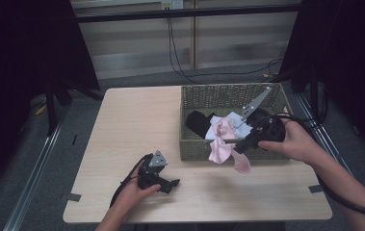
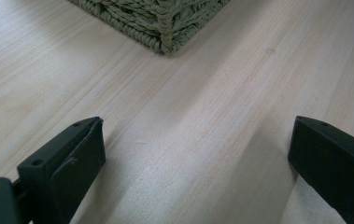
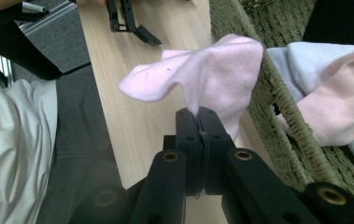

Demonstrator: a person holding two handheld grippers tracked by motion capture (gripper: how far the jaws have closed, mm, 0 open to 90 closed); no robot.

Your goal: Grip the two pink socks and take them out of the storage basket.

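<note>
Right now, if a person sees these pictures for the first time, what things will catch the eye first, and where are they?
The pink sock stands out first: the right gripper is shut on it and holds it over the near wall of the woven basket, at the right of the table. More pink, white and black clothes lie inside the basket. The left gripper rests open on the table near the front edge, holding nothing.
</note>
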